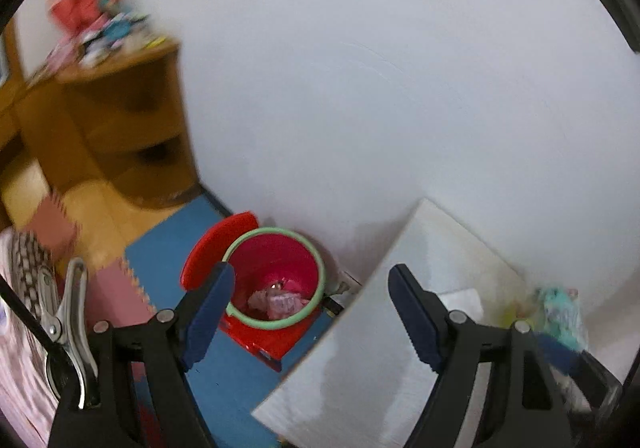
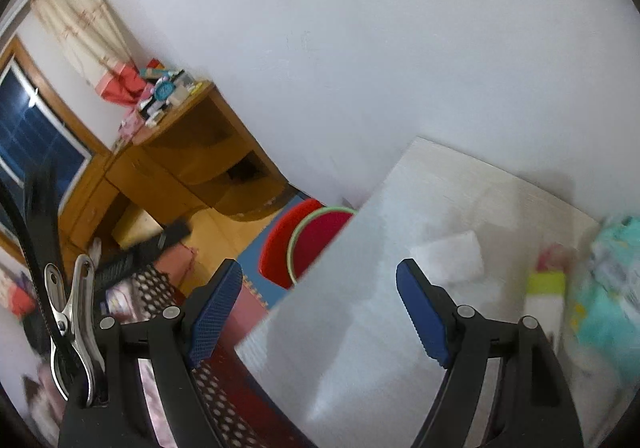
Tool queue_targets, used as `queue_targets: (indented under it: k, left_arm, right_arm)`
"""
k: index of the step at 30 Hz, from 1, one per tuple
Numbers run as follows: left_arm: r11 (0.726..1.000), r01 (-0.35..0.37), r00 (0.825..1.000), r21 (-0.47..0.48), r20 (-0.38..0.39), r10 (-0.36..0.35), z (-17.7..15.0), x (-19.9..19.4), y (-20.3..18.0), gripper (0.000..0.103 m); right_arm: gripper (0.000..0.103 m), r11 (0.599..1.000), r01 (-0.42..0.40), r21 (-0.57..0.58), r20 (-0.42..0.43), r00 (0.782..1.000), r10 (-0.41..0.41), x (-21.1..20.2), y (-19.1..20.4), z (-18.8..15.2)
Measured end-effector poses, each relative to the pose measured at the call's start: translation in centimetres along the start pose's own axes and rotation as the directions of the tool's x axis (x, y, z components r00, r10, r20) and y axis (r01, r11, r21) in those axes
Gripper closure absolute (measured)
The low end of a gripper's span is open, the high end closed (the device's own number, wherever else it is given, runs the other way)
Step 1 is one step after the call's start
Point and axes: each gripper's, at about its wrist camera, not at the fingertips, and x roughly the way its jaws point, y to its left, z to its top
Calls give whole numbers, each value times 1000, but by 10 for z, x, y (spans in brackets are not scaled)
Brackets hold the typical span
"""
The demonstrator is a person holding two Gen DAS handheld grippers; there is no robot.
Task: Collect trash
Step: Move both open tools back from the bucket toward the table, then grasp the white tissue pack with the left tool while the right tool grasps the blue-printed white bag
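The left gripper [image 1: 312,312] has its jaws wide apart and nothing is between them. The right gripper [image 2: 320,312] is also wide open and holds nothing.

A pale white table [image 1: 400,348] stands against a plain white wall [image 1: 380,68]. On the table lie a white tissue [image 2: 452,258], a small bottle with a yellow-green band [image 2: 546,296] and a blurred turquoise package [image 2: 604,280].

The red trash bin [image 1: 276,280] with a green rim stands on the floor just beside the table's corner, near the wall. Its red lid [image 1: 216,244] is open, and crumpled pink and white trash [image 1: 280,300] lies at its bottom. Blue and pink foam mats [image 1: 168,260] cover the floor there. Farther away a wooden desk [image 2: 188,168] carries blurred colourful things, next to a window [image 2: 28,136] with a beige curtain [image 2: 80,16].
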Motion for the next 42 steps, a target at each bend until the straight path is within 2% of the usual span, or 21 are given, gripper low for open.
queue_targets:
  k: [4, 8, 10, 12, 14, 16, 19, 23, 25, 27, 30, 32, 34, 38, 42]
  left_arm:
    - [996, 21, 1000, 84, -8, -21, -3, -12, -49, 20]
    - [986, 85, 996, 141, -15, -84, -20, -38, -99, 20]
    - [985, 99, 995, 141, -8, -99, -26, -49, -114, 20]
    - [991, 96, 995, 92, -7, -96, -35, -61, -122, 20]
    - [993, 105, 995, 60, -2, -105, -43, -66, -125, 16]
    - [995, 68, 998, 78, -5, -67, -48, -64, -132, 16]
    - [993, 62, 998, 102, -17, -61, -55, -60, -141, 16]
    - [984, 111, 993, 141, -53, -105, -55, -39, -157, 16]
    - [981, 118, 993, 155, -47, -112, -55, -33, -168, 16]
    - [977, 148, 989, 150, -42, -144, -58, -27, -180, 16]
    - [967, 198, 980, 158, -44, -194, -63, -16, -196, 16]
    - [960, 232, 973, 158, -45, -228, -67, -10, -200, 16]
    - [959, 242, 970, 149, -21, -242, -69, -11, -203, 16]
    - [956, 254, 966, 146, 14, -259, -70, 3, -201, 16]
    - [958, 253, 967, 136, 1, -256, -70, 16, -198, 16]
  right_arm:
    - [22, 998, 64, -1, -15, 998, -64, -23, -1, -25]
    - [22, 993, 119, 9, -13, 993, -119, -62, -8, -39]
    - [22, 990, 144, 13, 18, 989, -144, -84, -14, -43]
    - [22, 991, 134, 24, 37, 990, -134, -98, -20, -44]
    - [21, 990, 137, 41, 25, 990, -138, -112, -32, -45]
    - [21, 989, 137, 64, 32, 990, -139, -130, -44, -48]
    - [21, 986, 152, 64, 71, 985, -156, -142, -55, -48]
    - [21, 982, 136, 130, 95, 984, -149, -148, -78, -46]
    - [21, 968, 194, 159, 87, 974, -209, -149, -87, -45]
    - [21, 967, 184, 177, 99, 974, -203, -156, -96, -51]
    - [21, 949, 234, 214, 86, 963, -257, -156, -114, -58]
    - [21, 938, 235, 254, 82, 961, -263, -151, -131, -62]
    - [21, 927, 259, 270, 59, 957, -284, -144, -141, -65]
    - [21, 936, 307, 171, 58, 945, -321, -134, -138, -59]
    - [21, 937, 347, 39, 73, 934, -349, -127, -129, -52]
